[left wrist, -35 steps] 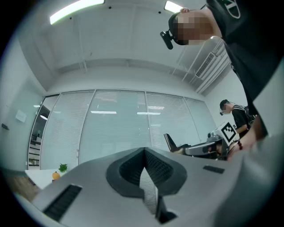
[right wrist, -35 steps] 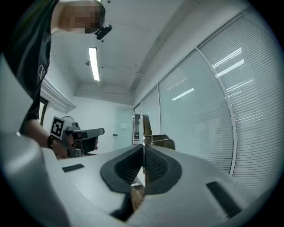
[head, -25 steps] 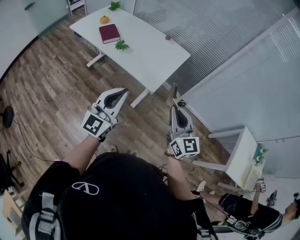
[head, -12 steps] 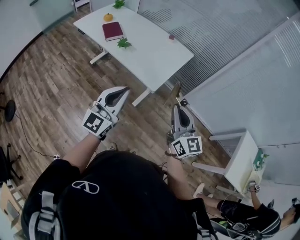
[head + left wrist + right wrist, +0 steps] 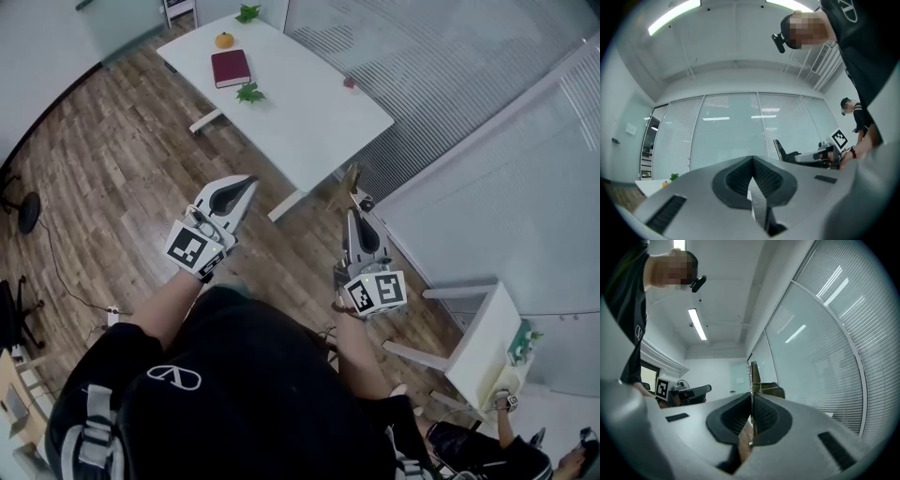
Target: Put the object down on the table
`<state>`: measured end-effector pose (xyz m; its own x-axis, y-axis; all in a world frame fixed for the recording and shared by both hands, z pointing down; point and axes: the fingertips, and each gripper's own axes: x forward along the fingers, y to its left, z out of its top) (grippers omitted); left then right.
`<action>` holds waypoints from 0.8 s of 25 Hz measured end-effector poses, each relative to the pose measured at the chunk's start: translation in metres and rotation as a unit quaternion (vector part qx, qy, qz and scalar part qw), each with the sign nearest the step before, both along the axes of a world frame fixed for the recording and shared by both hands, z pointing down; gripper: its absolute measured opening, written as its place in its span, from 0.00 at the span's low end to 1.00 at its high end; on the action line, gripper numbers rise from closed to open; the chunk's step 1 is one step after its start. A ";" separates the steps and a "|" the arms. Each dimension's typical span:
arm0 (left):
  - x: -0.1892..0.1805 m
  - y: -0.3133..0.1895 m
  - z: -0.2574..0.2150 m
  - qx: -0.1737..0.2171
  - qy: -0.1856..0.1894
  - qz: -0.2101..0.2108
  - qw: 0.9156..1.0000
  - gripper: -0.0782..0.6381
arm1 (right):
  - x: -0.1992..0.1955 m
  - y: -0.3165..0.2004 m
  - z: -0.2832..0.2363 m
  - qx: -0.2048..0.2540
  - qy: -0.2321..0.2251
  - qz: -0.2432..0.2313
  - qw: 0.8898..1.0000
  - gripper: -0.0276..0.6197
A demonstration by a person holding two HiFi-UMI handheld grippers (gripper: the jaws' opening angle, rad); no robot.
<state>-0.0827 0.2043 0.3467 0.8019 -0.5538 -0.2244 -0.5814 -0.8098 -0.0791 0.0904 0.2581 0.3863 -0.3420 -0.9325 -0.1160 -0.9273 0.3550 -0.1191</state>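
My right gripper point(image 5: 352, 214) is shut on a thin brown flat object point(image 5: 348, 182) that sticks up past its tips. In the right gripper view the object point(image 5: 753, 375) stands edge-on between the pressed pads, above the gripper point(image 5: 752, 398). My left gripper point(image 5: 247, 181) is shut with nothing in it; its pads meet in the left gripper view point(image 5: 752, 159). Both grippers hang over wooden floor, short of the white table point(image 5: 314, 112) ahead. On that table lie a dark red book point(image 5: 231, 67), an orange fruit point(image 5: 224, 40), a green sprig point(image 5: 248, 92) and a small pink item point(image 5: 350, 82).
Glass walls with blinds point(image 5: 450, 103) run along the right. A small white table point(image 5: 480, 336) stands at the lower right, with another person point(image 5: 487, 450) on the floor near it. An office chair base point(image 5: 26, 211) and a cable point(image 5: 66, 281) sit at the left.
The white table has slid lower and to the right in the head view, so it looks nearer. Both grippers keep their pose, the right one still shut on the brown object.
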 end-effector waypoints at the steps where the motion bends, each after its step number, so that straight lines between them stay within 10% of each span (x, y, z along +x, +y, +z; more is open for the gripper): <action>1: 0.002 -0.005 0.001 -0.001 -0.002 -0.001 1.000 0.12 | 0.003 -0.005 0.001 0.001 -0.001 -0.001 1.000 0.05; 20: 0.059 -0.287 0.010 0.006 0.015 0.040 0.999 0.12 | 0.049 -0.255 0.008 0.010 0.010 0.034 0.999 0.05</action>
